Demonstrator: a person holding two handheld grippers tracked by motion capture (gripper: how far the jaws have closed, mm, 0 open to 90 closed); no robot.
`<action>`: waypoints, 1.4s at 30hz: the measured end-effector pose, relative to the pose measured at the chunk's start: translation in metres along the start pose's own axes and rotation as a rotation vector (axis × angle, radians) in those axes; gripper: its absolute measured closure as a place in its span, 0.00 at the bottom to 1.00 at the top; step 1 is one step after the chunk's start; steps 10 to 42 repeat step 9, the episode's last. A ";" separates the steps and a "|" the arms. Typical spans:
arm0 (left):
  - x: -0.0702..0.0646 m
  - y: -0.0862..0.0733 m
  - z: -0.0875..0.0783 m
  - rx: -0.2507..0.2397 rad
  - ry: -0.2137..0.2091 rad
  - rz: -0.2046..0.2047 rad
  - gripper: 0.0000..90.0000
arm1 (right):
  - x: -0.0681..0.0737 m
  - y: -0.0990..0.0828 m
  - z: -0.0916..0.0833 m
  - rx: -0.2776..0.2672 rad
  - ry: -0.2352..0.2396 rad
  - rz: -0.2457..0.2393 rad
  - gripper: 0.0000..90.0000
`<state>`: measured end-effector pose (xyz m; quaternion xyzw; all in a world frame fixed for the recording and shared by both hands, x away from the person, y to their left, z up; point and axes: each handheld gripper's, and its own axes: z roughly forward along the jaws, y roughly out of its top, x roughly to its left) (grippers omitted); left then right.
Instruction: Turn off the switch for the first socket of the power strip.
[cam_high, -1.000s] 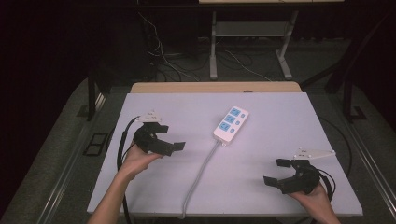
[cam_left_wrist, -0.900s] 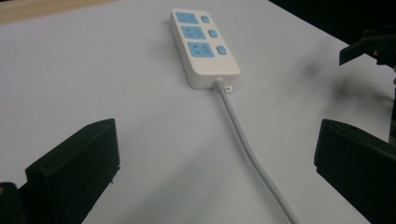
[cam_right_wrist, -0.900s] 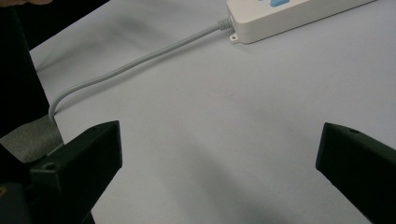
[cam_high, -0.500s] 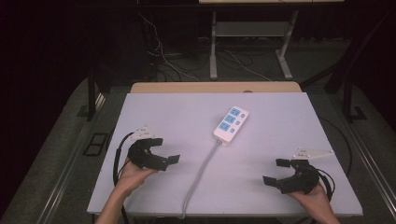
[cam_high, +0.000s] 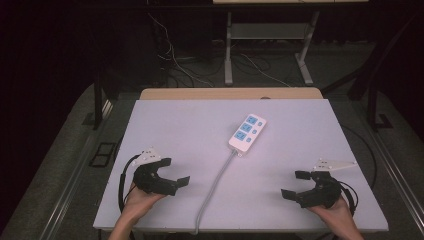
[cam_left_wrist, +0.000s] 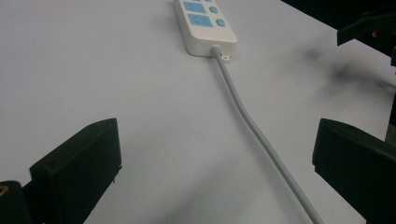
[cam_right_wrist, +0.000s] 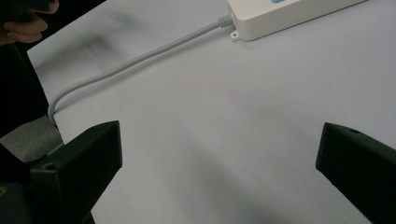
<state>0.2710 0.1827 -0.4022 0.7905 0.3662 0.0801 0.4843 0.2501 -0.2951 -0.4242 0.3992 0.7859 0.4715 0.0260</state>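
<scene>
A white power strip (cam_high: 247, 133) with blue sockets and small blue buttons lies flat near the middle of the pale bench (cam_high: 300, 130), set at a slant. Its grey cord (cam_high: 216, 180) leaves the near end and curves across the surface, dropping over the near edge.

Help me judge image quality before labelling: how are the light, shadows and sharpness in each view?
High view: table evenly lit, surroundings dark, power strip fairly sharp. Left gripper view: near jaws soft, cord sharp, a diffuse shadow on the table at upper right. Right gripper view: jaws blurred, faint soft shadows, no glare.
</scene>
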 end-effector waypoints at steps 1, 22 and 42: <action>-0.001 -0.002 0.000 -0.001 0.001 -0.002 0.00 | 0.000 0.000 0.000 0.002 -0.001 -0.001 0.00; -0.005 -0.016 0.004 -0.001 0.000 -0.003 0.00 | 0.001 -0.001 0.001 -0.001 -0.006 -0.001 0.00; -0.005 -0.016 0.004 -0.001 0.000 -0.003 0.00 | 0.001 -0.001 0.001 -0.001 -0.006 -0.001 0.00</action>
